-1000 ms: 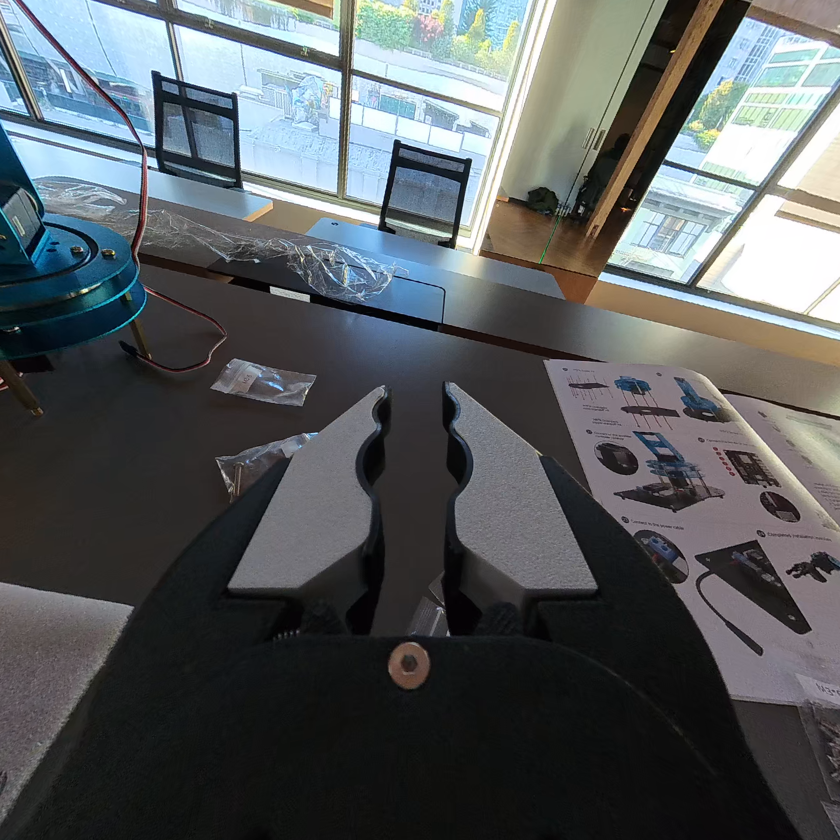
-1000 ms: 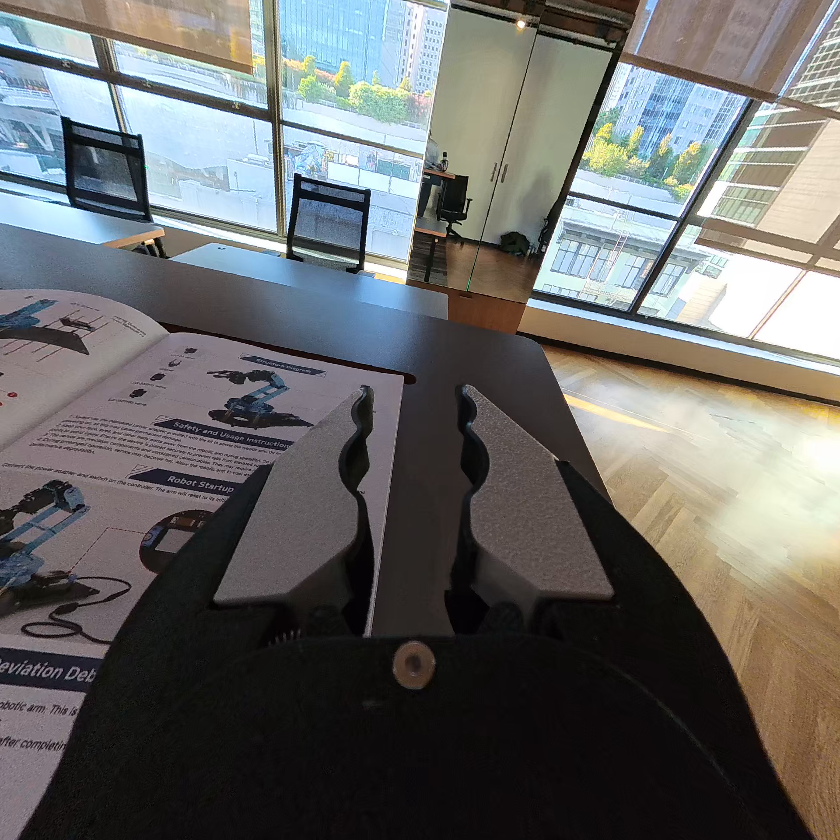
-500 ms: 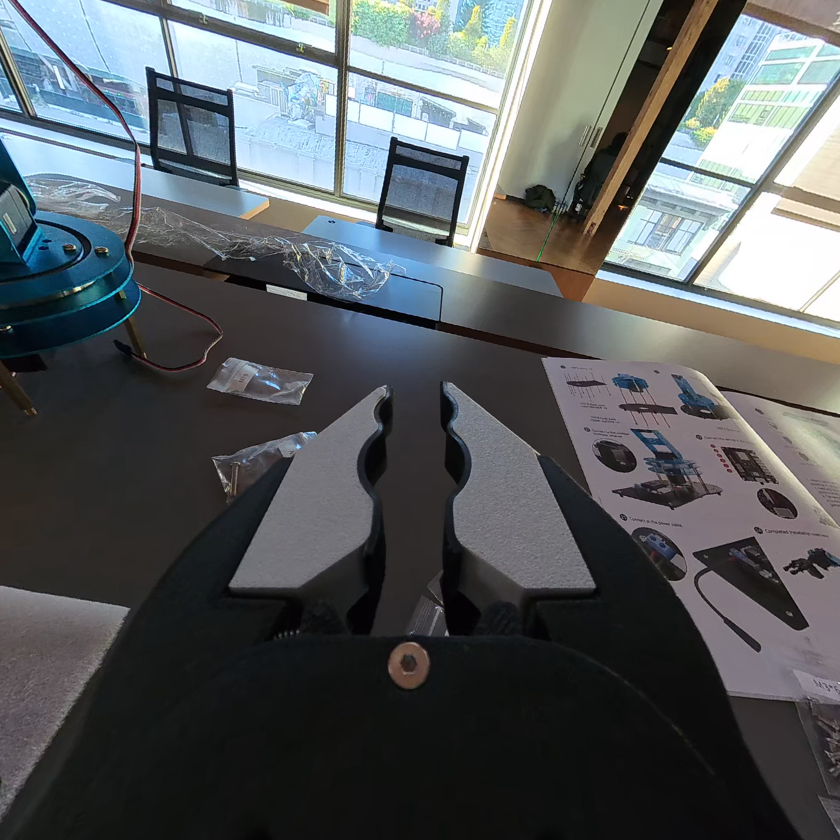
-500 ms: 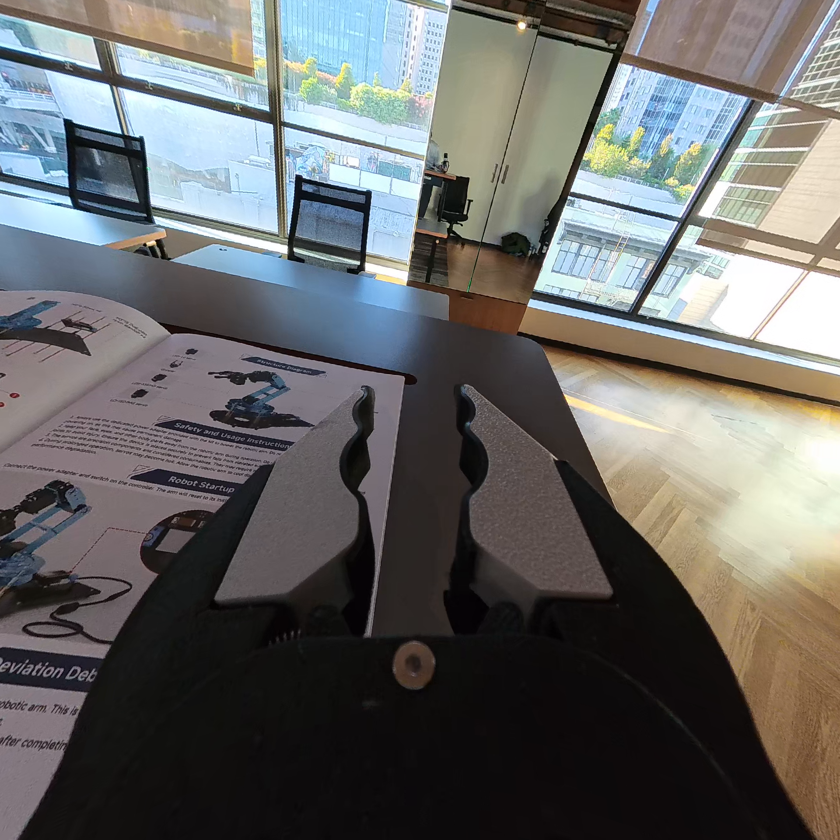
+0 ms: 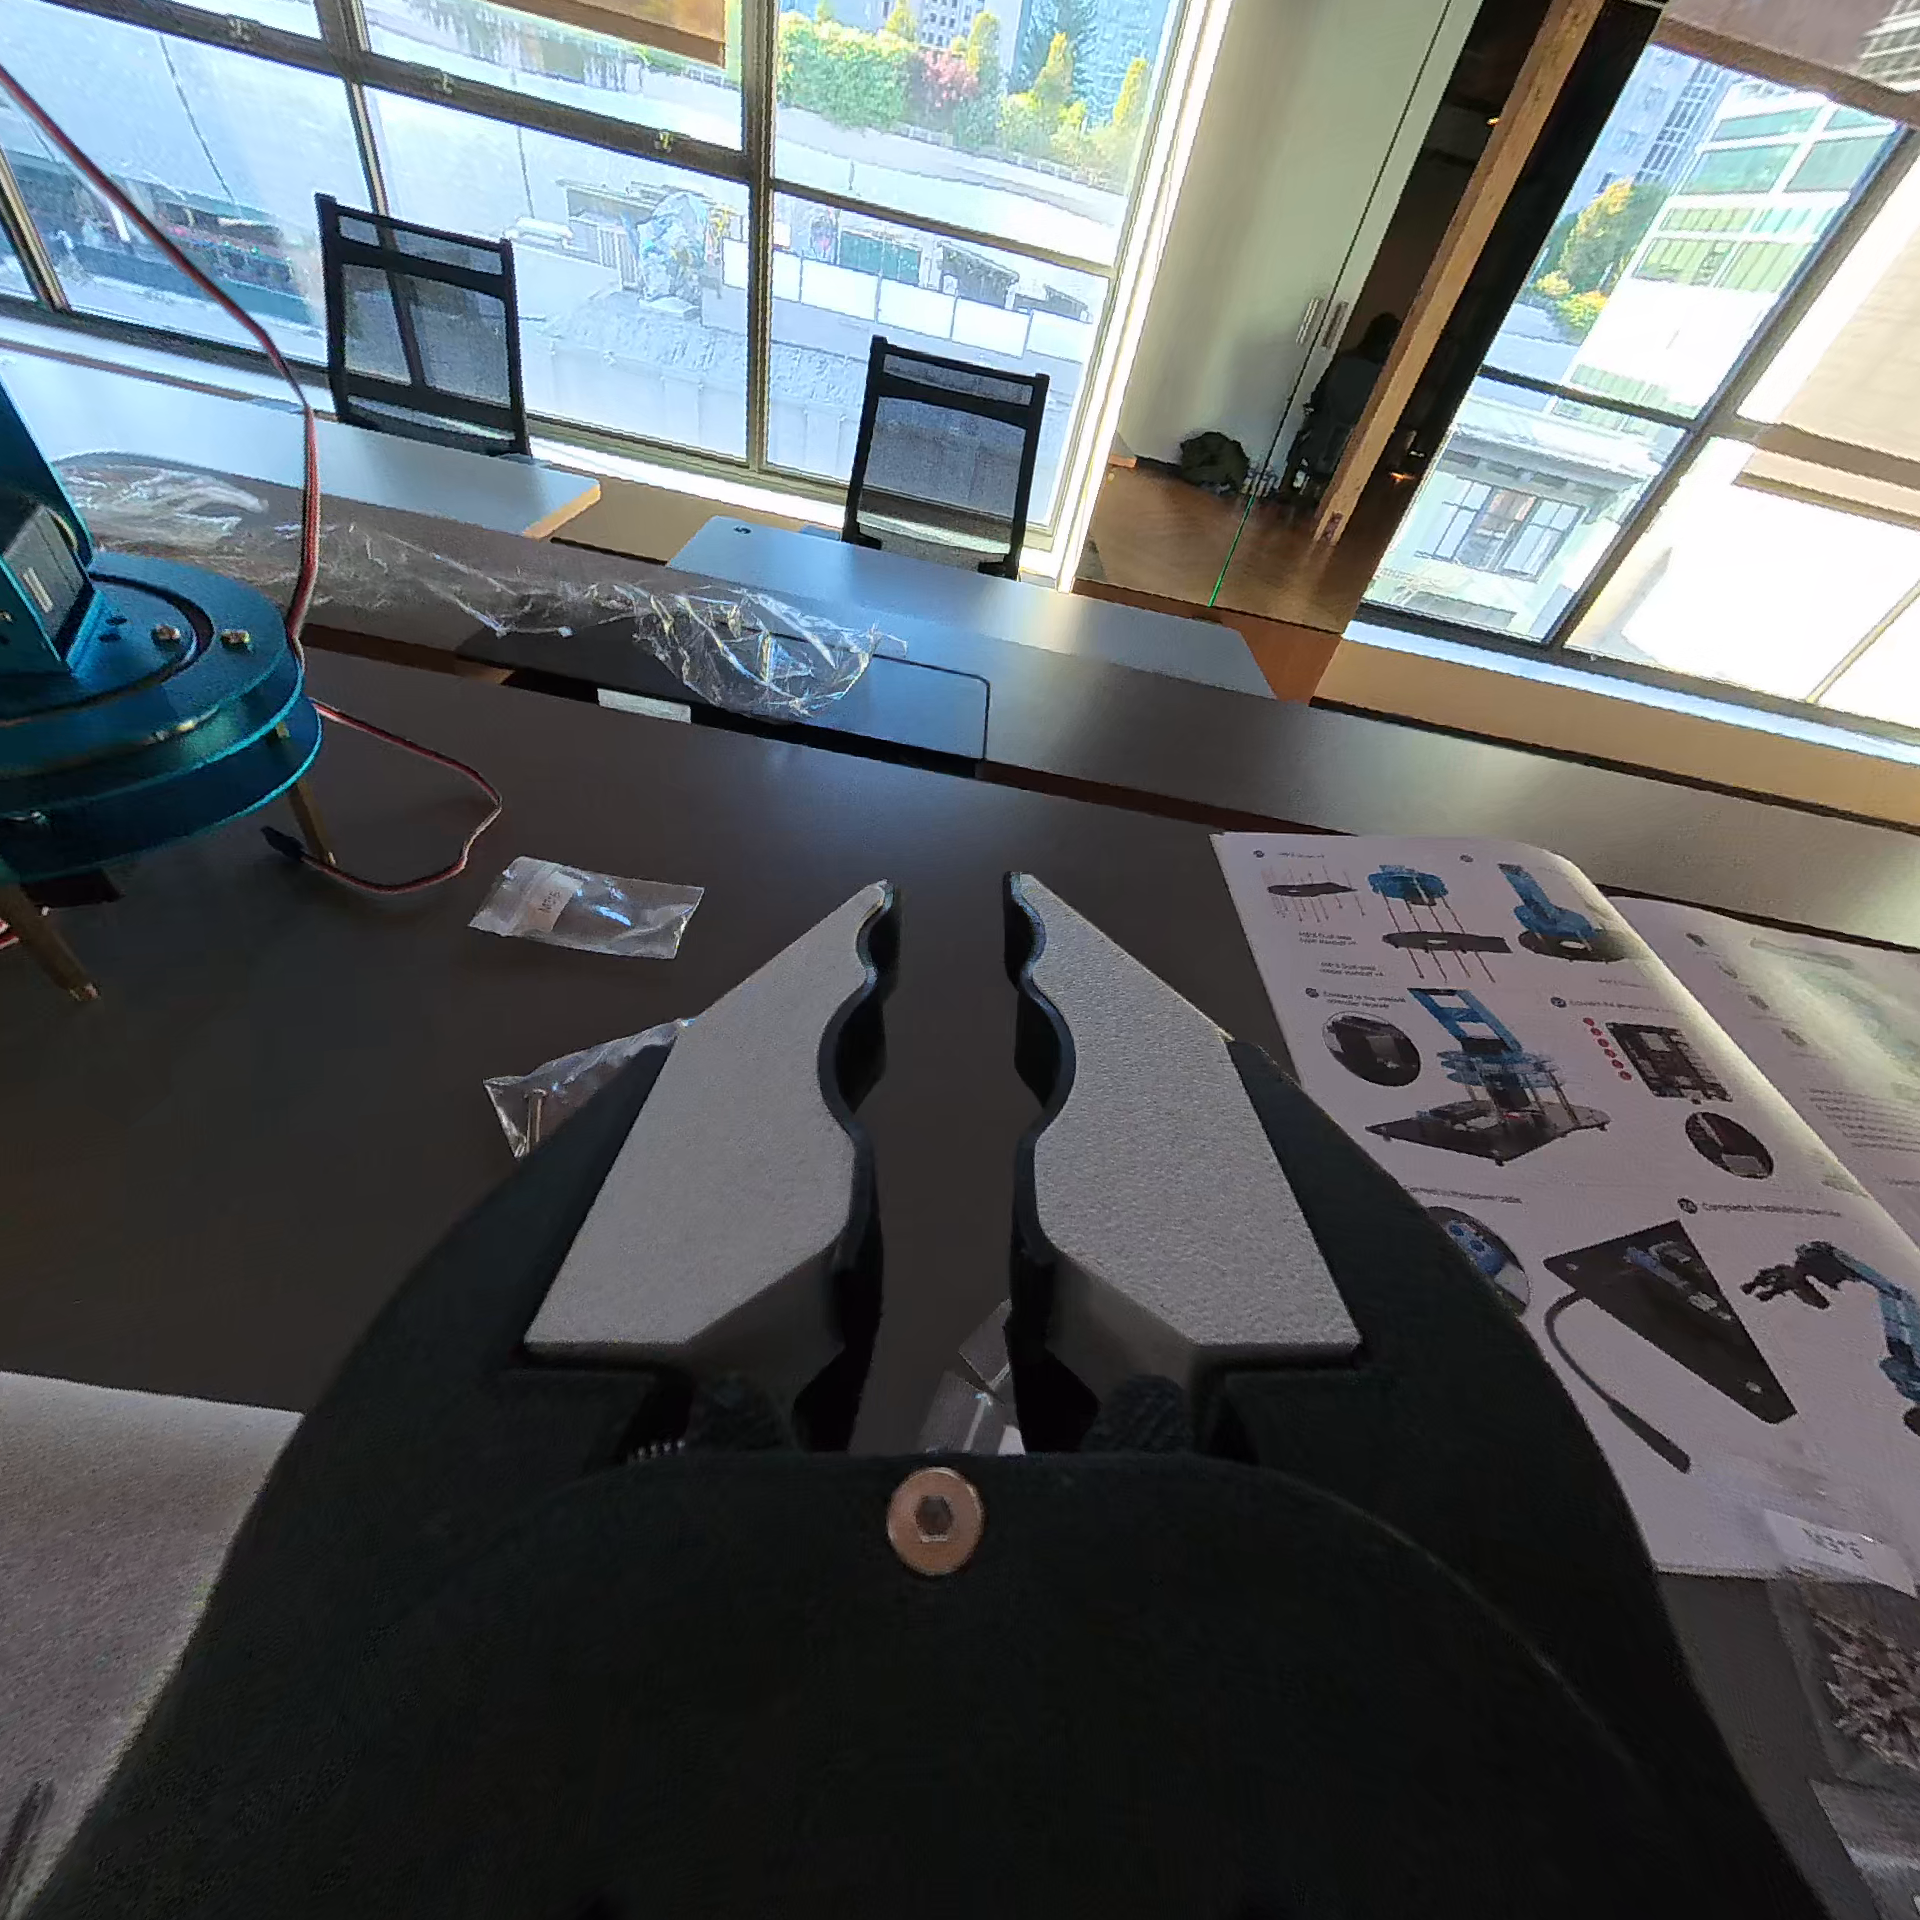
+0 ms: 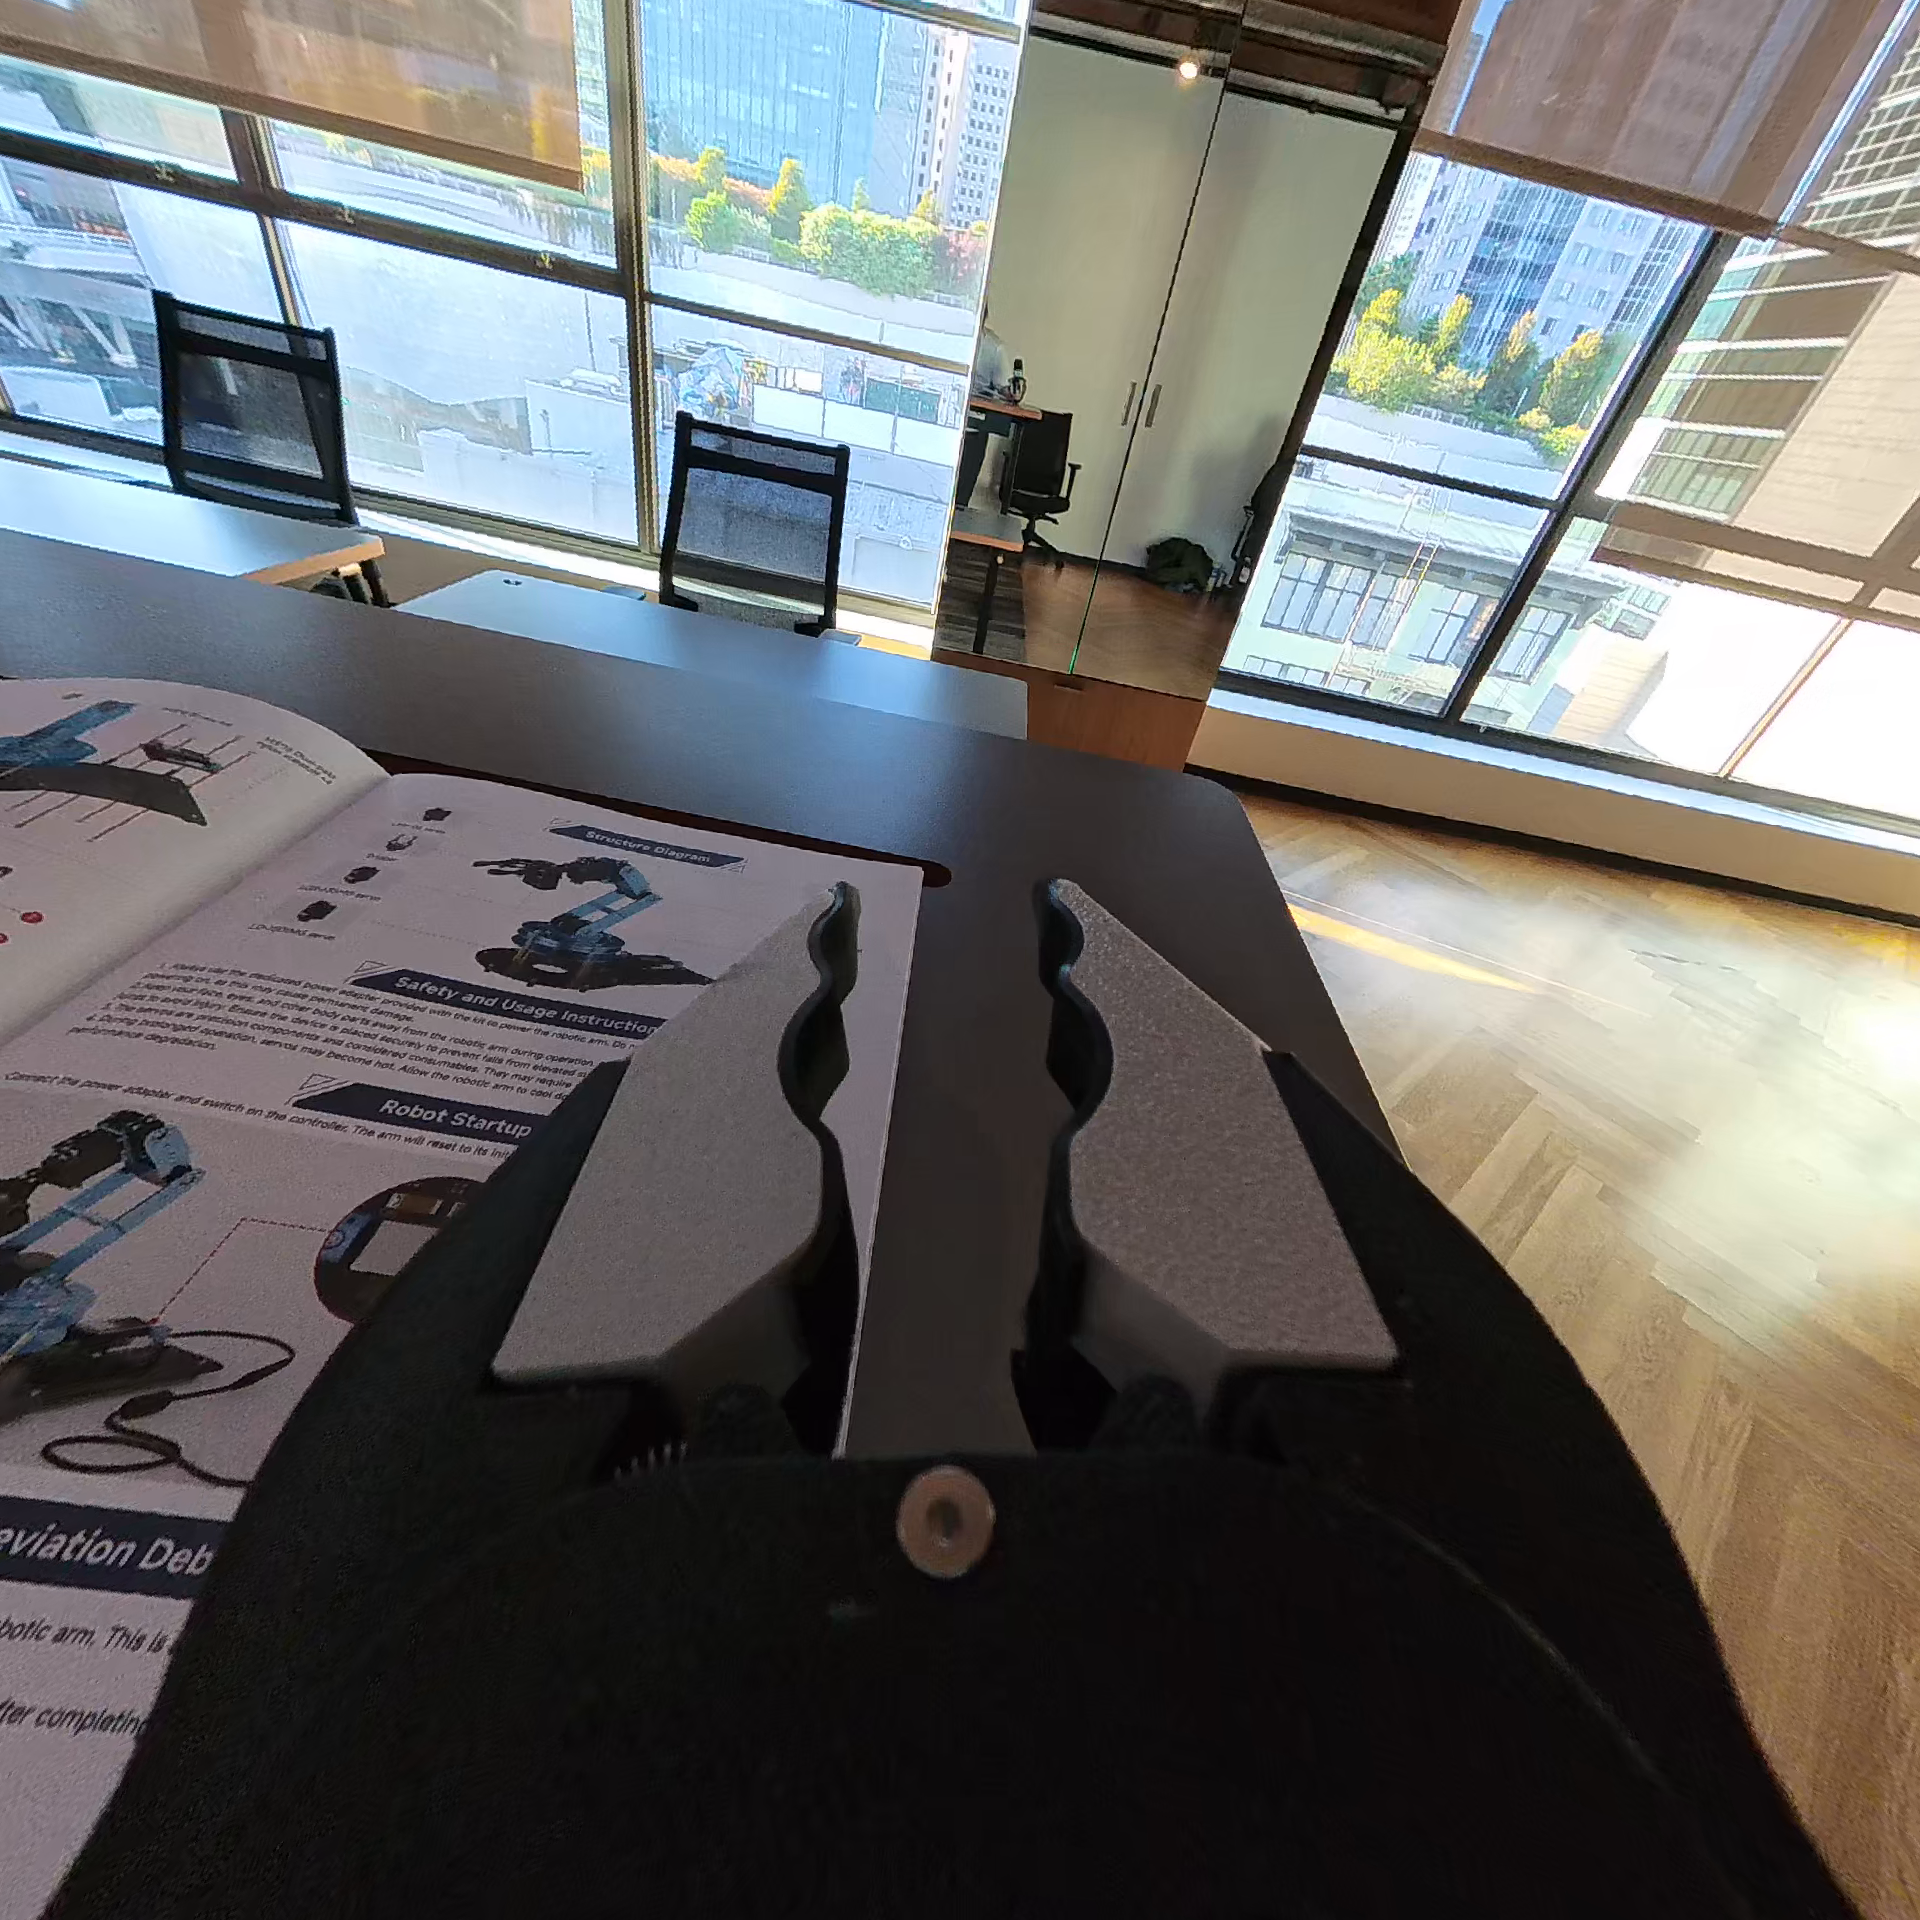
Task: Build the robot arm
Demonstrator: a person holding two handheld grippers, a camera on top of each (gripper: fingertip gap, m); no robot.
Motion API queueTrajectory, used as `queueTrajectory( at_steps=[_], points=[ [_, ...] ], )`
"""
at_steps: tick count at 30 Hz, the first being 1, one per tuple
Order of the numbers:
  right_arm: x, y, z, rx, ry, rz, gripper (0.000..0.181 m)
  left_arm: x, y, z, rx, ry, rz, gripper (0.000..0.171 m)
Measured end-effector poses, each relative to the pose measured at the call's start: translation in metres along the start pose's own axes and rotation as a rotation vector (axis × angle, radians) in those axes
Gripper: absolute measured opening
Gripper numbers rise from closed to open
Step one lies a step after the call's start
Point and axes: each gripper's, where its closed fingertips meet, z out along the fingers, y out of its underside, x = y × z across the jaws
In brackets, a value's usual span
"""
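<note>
My left gripper (image 5: 948, 891) is open with a narrow gap and holds nothing. It hovers low over a dark table (image 5: 312, 1195). A small clear plastic bag (image 5: 587, 906) lies ahead to its left. A second bag (image 5: 566, 1086) is partly hidden by the left finger. A bit of clear plastic (image 5: 977, 1392) shows between the finger bases. My right gripper (image 6: 951, 891) is open and empty. It sits above the right edge of an open instruction booklet (image 6: 416, 987), which also shows in the left wrist view (image 5: 1507, 1091).
A blue round robot base (image 5: 135, 707) on brass legs stands far left, with a red wire (image 5: 416, 878) trailing from it. Crumpled clear wrap (image 5: 748, 644) lies at the back. A bag of screws (image 5: 1860, 1683) lies at the right. The table's right edge (image 6: 1320, 987) drops to a wooden floor (image 6: 1662, 1091). Tip to tip, the grippers are about 55 cm apart.
The left view has tilted slightly, so the table items sit a little lower in the frame. Both grippers keep about the same opening, and the right view is nearly unchanged.
</note>
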Motion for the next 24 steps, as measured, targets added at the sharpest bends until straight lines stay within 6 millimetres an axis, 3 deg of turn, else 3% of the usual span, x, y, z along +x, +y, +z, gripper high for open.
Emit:
queueTrajectory(
  at_steps=[3, 5, 8, 10, 11, 12, 14, 16, 20, 22, 24],
  points=[
    [-0.003, 0.002, 0.003, -0.021, -0.029, 0.016, 0.033, 0.006, -0.009, -0.004, 0.025, 0.012, 0.018, 0.016],
    [-0.015, -0.006, 0.004, -0.038, -0.115, 0.091, 0.033, 0.013, -0.011, -0.005, 0.032, 0.034, 0.019, 0.015],
    [-0.059, -0.041, -0.013, -0.138, -0.437, 0.309, 0.038, 0.017, -0.006, -0.002, 0.008, 0.045, 0.028, 0.017],
    [-0.096, -0.06, -0.05, -0.223, -0.713, 0.378, 0.041, 0.02, -0.001, 0.001, -0.021, 0.046, 0.046, 0.018],
    [-0.108, -0.052, -0.071, -0.313, -0.789, 0.318, 0.043, 0.023, 0.001, 0.001, -0.027, 0.056, 0.051, 0.018],
    [-0.11, -0.031, -0.09, -0.433, -0.794, 0.206, 0.045, 0.027, 0.001, 0.0, -0.03, 0.07, 0.05, 0.018],
    [-0.099, 0.016, -0.131, -0.647, -0.762, -0.122, 0.053, 0.035, -0.005, -0.003, -0.023, 0.1, 0.046, 0.018],
    [-0.083, 0.044, -0.162, -0.736, -0.713, -0.355, 0.056, 0.037, -0.014, -0.009, 0.006, 0.105, 0.054, 0.018],
    [-0.08, 0.082, -0.198, -0.901, -0.724, -0.29, 0.056, 0.038, -0.026, -0.016, 0.048, 0.121, 0.033, 0.017],
    [-0.076, 0.093, -0.202, -0.933, -0.695, -0.309, 0.053, 0.04, -0.03, -0.018, 0.06, 0.133, 0.021, 0.017],
    [-0.082, 0.091, -0.203, -0.902, -0.706, -0.273, 0.037, 0.041, -0.034, -0.02, 0.072, 0.14, 0.022, 0.016]
  ],
)
